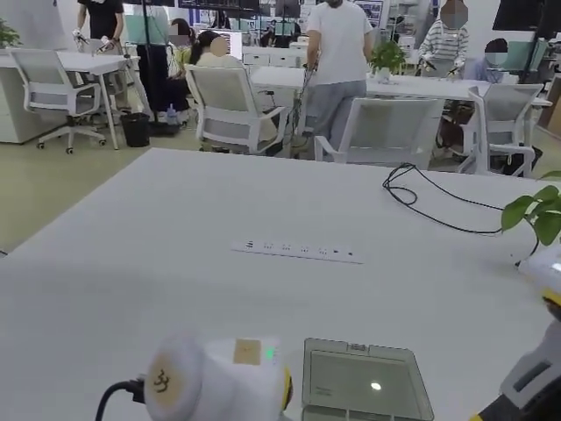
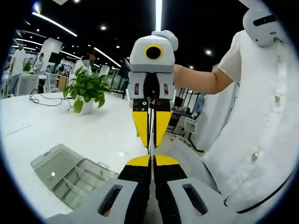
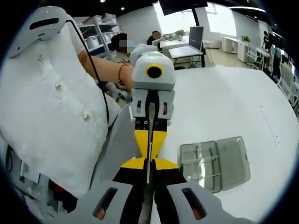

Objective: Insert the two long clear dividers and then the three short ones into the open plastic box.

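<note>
Left gripper (image 2: 150,163) and right gripper (image 3: 148,164) both pinched shut, seemingly empty. I reckon next is grabbing a long divider for the box (image 1: 364,383).

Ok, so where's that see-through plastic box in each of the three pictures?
Head view: the box lies at the bottom edge, just right of centre.
Left gripper view: the box sits lower left, lid open.
Right gripper view: the box sits lower right, lid open.
Shared landmark: the white workbench it lies on.
</note>
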Demonstrator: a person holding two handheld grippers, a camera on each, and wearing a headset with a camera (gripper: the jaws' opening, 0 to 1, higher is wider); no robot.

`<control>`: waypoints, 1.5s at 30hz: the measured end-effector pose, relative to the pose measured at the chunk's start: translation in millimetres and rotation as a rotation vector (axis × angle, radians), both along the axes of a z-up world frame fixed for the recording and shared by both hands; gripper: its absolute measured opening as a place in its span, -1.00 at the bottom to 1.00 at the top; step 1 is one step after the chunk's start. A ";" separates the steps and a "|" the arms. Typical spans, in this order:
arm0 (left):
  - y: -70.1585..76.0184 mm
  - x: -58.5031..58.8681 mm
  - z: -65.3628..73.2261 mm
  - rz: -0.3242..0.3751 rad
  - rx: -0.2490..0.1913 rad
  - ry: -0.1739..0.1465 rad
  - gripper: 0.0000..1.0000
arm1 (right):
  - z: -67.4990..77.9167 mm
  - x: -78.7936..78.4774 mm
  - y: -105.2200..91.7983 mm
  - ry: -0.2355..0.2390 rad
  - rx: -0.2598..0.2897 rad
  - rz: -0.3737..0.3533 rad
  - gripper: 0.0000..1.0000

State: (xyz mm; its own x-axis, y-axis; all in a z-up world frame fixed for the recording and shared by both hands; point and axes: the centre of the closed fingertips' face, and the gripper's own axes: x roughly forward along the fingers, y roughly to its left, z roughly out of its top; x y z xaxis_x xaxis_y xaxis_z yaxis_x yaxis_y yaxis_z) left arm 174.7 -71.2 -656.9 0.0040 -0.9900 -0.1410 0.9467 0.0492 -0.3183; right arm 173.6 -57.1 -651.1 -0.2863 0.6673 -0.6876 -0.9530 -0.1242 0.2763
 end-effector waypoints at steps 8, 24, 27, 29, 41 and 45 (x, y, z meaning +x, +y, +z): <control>2.2 -0.5 -1.2 -0.006 0.005 -0.026 -1.00 | -0.8 -2.1 1.4 0.014 0.004 0.014 -0.93; 5.8 3.4 -6.3 0.018 0.020 -0.031 -1.00 | 0.0 0.4 6.5 -0.014 0.016 0.012 -0.94; 8.0 4.9 -10.5 0.027 0.039 -0.028 -0.92 | -0.1 2.2 6.4 -0.021 0.018 0.010 -0.94; 10.0 5.9 -11.9 0.034 0.045 -0.028 -0.89 | 0.5 4.2 6.4 -0.025 0.023 0.005 -0.94; 37.7 20.4 -29.2 0.138 0.107 -0.029 -0.63 | -0.4 17.9 5.0 -0.078 0.014 -0.046 -0.94; 47.4 25.4 -35.2 0.165 0.130 -0.036 -0.50 | -3.9 27.9 3.0 -0.099 0.005 -0.067 -0.94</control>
